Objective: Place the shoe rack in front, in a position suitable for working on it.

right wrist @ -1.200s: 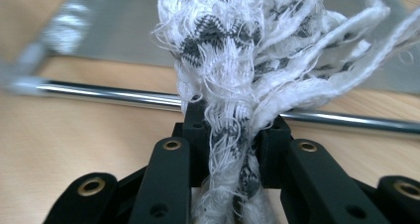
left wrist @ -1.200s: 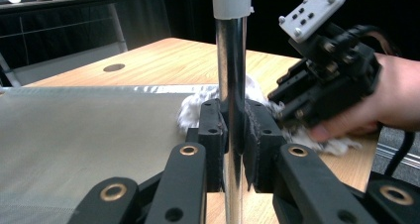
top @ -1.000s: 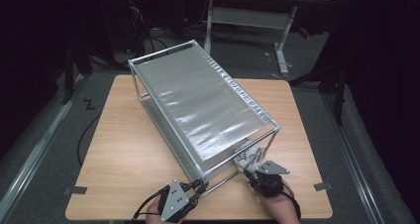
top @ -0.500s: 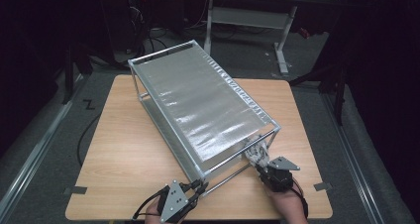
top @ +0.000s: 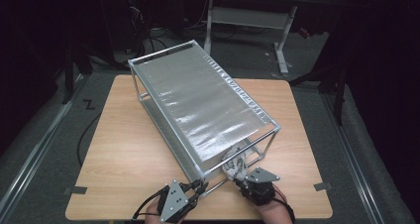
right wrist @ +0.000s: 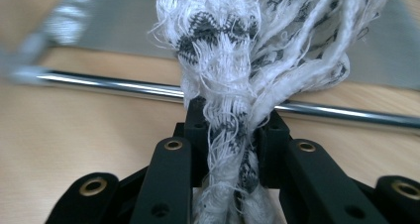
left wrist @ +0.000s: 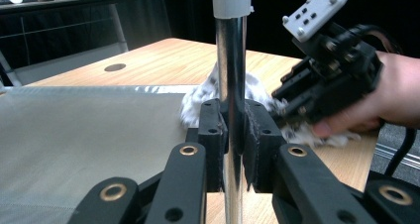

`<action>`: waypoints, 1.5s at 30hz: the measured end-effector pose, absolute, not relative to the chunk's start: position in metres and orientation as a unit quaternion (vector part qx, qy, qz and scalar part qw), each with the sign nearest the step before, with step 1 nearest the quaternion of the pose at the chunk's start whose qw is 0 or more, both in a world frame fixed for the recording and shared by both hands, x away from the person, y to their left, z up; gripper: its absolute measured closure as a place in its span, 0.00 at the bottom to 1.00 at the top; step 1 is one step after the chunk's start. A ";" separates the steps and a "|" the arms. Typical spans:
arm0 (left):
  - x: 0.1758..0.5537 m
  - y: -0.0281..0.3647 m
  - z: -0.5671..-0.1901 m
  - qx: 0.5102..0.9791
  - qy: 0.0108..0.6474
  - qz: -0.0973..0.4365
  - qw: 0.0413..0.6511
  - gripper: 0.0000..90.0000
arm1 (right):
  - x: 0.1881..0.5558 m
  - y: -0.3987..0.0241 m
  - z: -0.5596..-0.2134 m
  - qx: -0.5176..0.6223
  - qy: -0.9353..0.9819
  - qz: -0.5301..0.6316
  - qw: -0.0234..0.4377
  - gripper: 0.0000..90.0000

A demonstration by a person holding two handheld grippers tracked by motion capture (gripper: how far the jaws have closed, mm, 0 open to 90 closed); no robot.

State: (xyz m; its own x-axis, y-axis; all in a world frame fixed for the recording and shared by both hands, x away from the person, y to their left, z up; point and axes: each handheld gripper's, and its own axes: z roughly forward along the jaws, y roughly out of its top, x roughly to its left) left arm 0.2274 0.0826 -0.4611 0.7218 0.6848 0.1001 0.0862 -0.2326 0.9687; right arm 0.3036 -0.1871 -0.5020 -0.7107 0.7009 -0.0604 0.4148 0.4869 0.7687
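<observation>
High view — metal rack (top: 198, 105) fills wooden table (top: 114, 149), desk frame (top: 247, 16) behind.

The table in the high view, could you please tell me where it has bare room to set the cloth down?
The widest bare patch of the table lies between its left edge and the metal rack. A narrower strip runs along the right edge, beside the rack's perforated side. The near edge is crowded: the left gripper clamps the rack's corner post, and the right gripper holds the cloth.
</observation>
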 end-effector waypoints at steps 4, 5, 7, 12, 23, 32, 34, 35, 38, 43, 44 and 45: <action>0.227 0.083 -0.461 0.738 0.262 0.265 0.562 0.89 | 0.293 -0.171 -0.503 0.303 0.853 0.386 0.175 0.82; 0.227 0.083 -0.461 0.738 0.262 0.265 0.562 0.89 | 0.290 -0.166 -0.503 0.293 0.857 0.387 0.173 0.82; 0.227 0.083 -0.461 0.738 0.262 0.265 0.562 0.89 | 0.283 -0.157 -0.503 0.276 0.864 0.388 0.166 0.82; 0.228 0.083 -0.461 0.738 0.262 0.265 0.563 0.89 | 0.271 -0.138 -0.503 0.251 0.873 0.397 0.135 0.82; 0.227 0.083 -0.461 0.737 0.263 0.264 0.563 0.89 | 0.266 -0.131 -0.504 0.243 0.877 0.392 0.137 0.81; 0.228 0.083 -0.461 0.738 0.262 0.263 0.563 0.89 | 0.284 -0.155 -0.503 0.292 0.861 0.386 0.154 0.82; 0.228 0.083 -0.461 0.738 0.262 0.263 0.563 0.89 | 0.291 -0.163 -0.503 0.305 0.856 0.386 0.160 0.82; 0.228 0.083 -0.461 0.738 0.262 0.263 0.563 0.89 | 0.294 -0.167 -0.503 0.313 0.853 0.385 0.163 0.82; 0.228 0.084 -0.461 0.739 0.260 0.262 0.564 0.89 | 0.305 -0.182 -0.503 0.339 0.841 0.386 0.168 0.82; 0.228 0.084 -0.461 0.739 0.258 0.261 0.565 0.89 | 0.322 -0.207 -0.503 0.386 0.819 0.384 0.181 0.82; 0.228 0.084 -0.461 0.739 0.257 0.262 0.564 0.89 | 0.329 -0.217 -0.503 0.399 0.812 0.380 0.193 0.82; 0.228 0.084 -0.461 0.739 0.257 0.262 0.564 0.89 | 0.329 -0.217 -0.503 0.399 0.812 0.380 0.193 0.82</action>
